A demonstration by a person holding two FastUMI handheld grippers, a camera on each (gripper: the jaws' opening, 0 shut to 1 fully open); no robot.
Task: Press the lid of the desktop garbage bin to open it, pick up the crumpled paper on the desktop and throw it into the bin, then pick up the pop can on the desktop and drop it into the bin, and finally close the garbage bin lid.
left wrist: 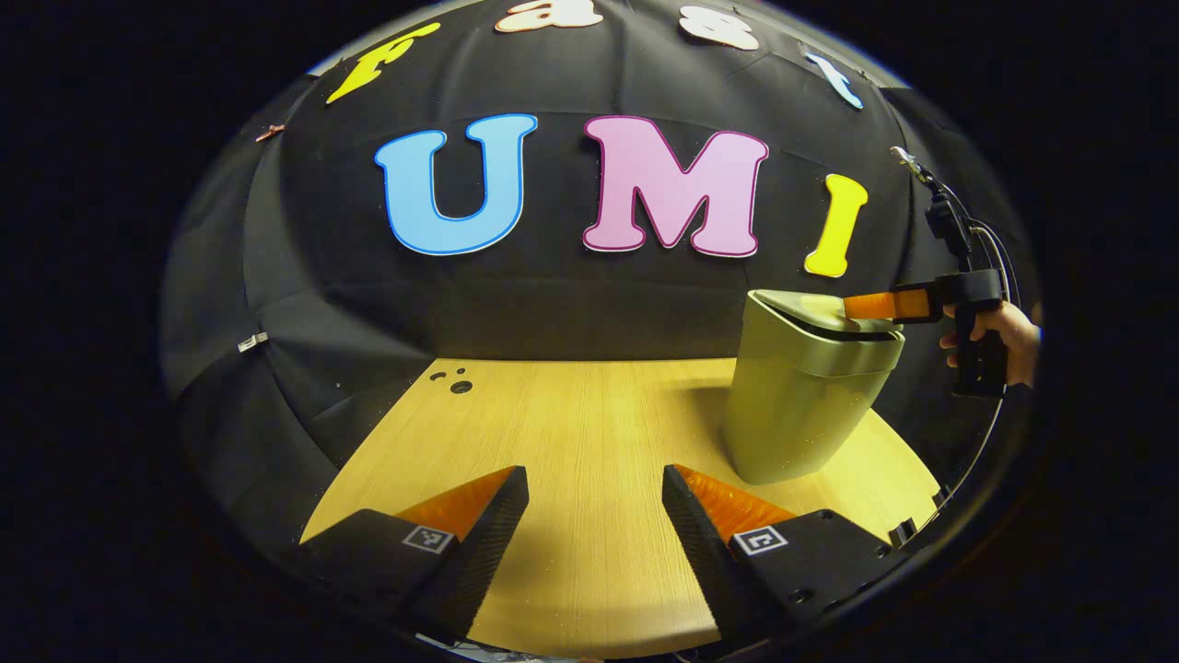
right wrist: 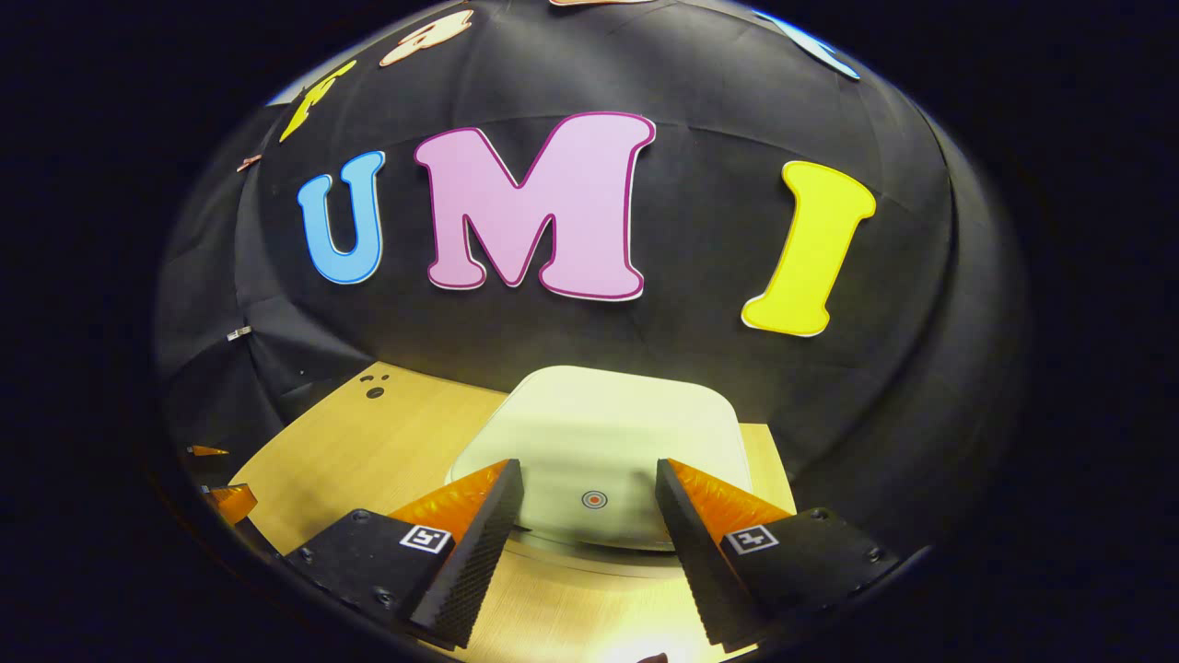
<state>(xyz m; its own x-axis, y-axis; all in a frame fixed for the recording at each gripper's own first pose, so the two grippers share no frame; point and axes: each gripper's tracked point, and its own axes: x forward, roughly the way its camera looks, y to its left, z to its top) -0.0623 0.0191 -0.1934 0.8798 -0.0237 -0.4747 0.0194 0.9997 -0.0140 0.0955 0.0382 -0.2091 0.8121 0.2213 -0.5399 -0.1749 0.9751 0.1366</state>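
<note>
The left hand-held gripper point(left wrist: 595, 516) hangs low over the near edge of the wooden desk point(left wrist: 571, 424), fingers spread wide and holding nothing. Farther back, near the desk's right edge, stands the pale green garbage bin point(left wrist: 801, 396). The right hand-held gripper point(right wrist: 589, 516), wide open and empty, hovers just above the bin's lid point(right wrist: 599, 433), where a small red target mark point(right wrist: 594, 499) sits between its fingers.

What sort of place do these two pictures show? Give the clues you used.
Probably a staged recording booth, not a real home. A black cloth wall hangs behind a wooden table that carries a small bin. A hand holds the right gripper over the bin's lid.
</note>
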